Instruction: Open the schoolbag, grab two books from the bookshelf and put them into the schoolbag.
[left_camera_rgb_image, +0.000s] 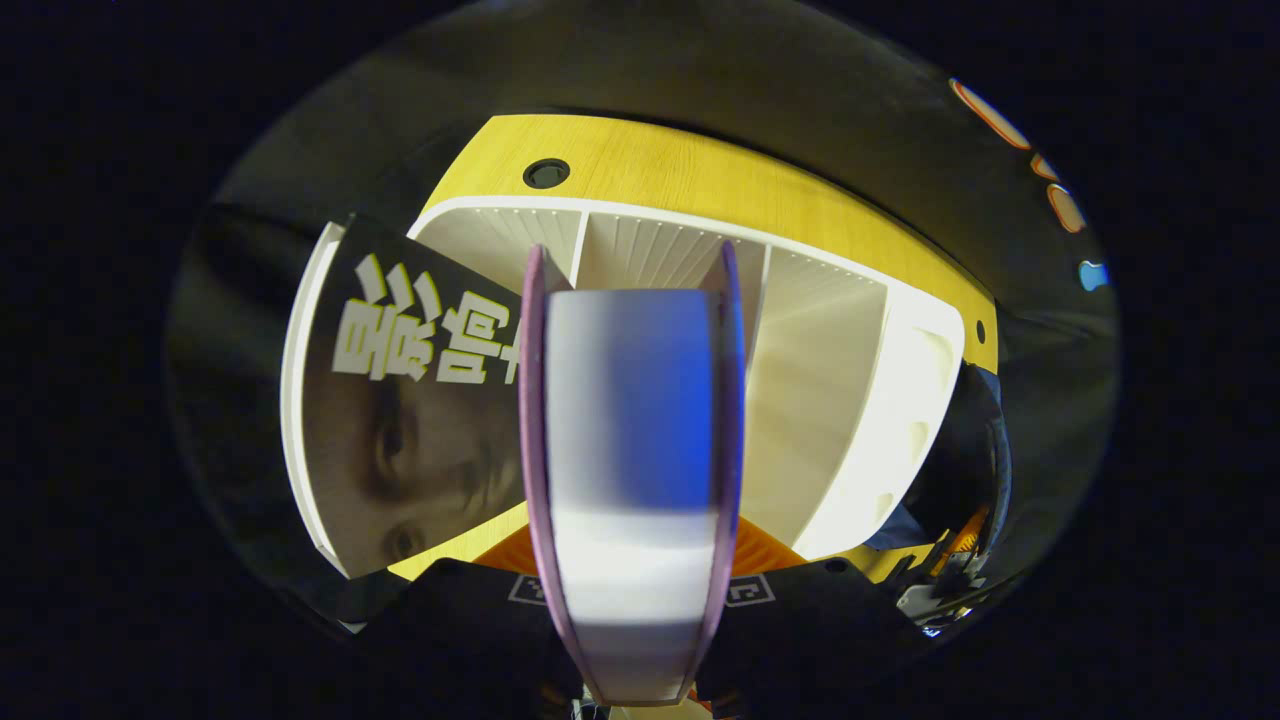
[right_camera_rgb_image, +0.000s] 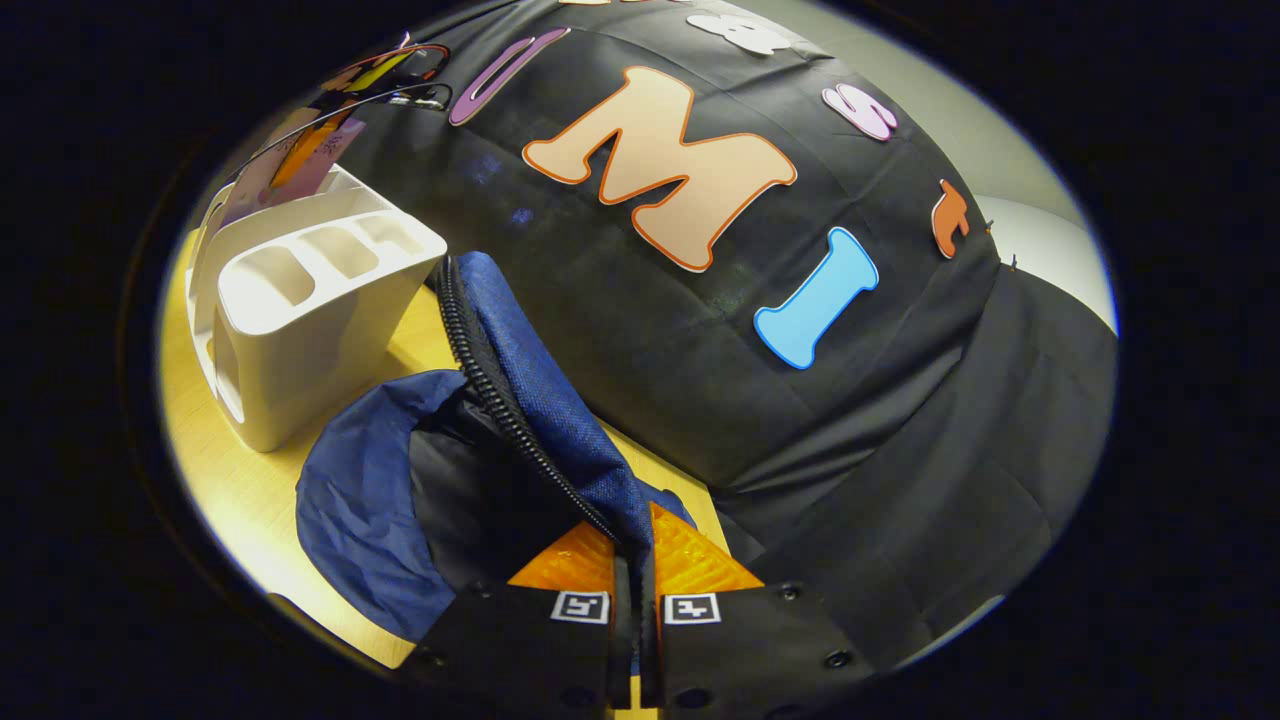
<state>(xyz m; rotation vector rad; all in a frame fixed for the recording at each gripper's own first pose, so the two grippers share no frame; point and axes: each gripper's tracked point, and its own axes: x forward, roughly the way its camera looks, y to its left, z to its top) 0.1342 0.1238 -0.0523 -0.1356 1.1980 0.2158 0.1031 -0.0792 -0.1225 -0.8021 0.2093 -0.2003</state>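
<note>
Jaws of my left gripper (left_camera_rgb_image: 635, 560) pinch a book (left_camera_rgb_image: 630, 420) upright, while right gripper (right_camera_rgb_image: 634, 610) jaws clamp the schoolbag (right_camera_rgb_image: 520, 420) flap just ahead, holding it open, I judge.

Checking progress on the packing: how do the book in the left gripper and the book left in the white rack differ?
The held book sits edge-on between the left gripper fingers, in front of the rack; the other book leans tilted in the rack's end slot. The held book has purple covers; the other shows a dark cover with pale lettering. Both are near the rack.
</note>
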